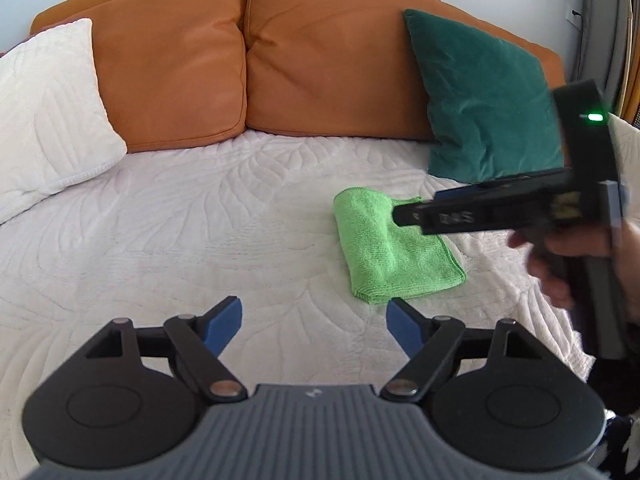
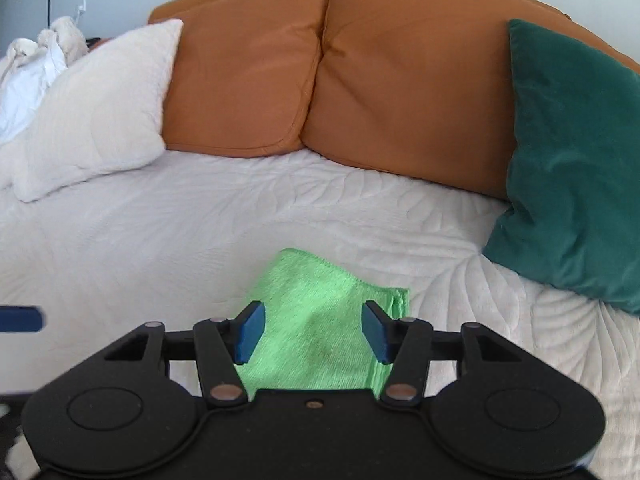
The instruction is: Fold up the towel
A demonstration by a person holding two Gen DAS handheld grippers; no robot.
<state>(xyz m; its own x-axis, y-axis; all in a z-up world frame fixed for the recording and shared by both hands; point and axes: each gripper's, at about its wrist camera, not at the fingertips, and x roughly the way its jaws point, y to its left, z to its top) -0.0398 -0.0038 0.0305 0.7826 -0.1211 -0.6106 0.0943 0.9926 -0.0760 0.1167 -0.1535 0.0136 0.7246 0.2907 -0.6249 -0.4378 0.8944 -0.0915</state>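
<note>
**Towel lies folded on the quilt; both grippers open and empty**

You are working over a white quilted cover (image 1: 200,220) on a daybed, with orange back cushions (image 1: 248,60) behind, a white pillow (image 1: 48,112) to the left and a dark green velvet pillow (image 1: 484,96) to the right. The green towel (image 1: 388,252) lies flat on the cover as a compact, layered rectangle, just in front of the green pillow.

Your left gripper (image 1: 314,322) has its jaws spread wide and carries nothing; the towel's near corner sits just beyond its right blue pad (image 1: 404,328), with no contact visible. Your right gripper (image 2: 314,330) is likewise wide open and empty. In the right wrist view the towel (image 2: 316,320) lies directly under and between its fingers, the stacked edges showing beside the right pad (image 2: 378,332). From the left wrist view it hovers over the towel's far part; whether it touches the cloth cannot be told.

Judging by the tidy stack, the folding looks nearly or fully done. If you want one more fold, lower one pad under the stacked edge so that you pinch all layers together, not just the top one, then carry that edge straight across to the opposite side. Otherwise, lift straight up to avoid snagging the plush cloth.
</note>
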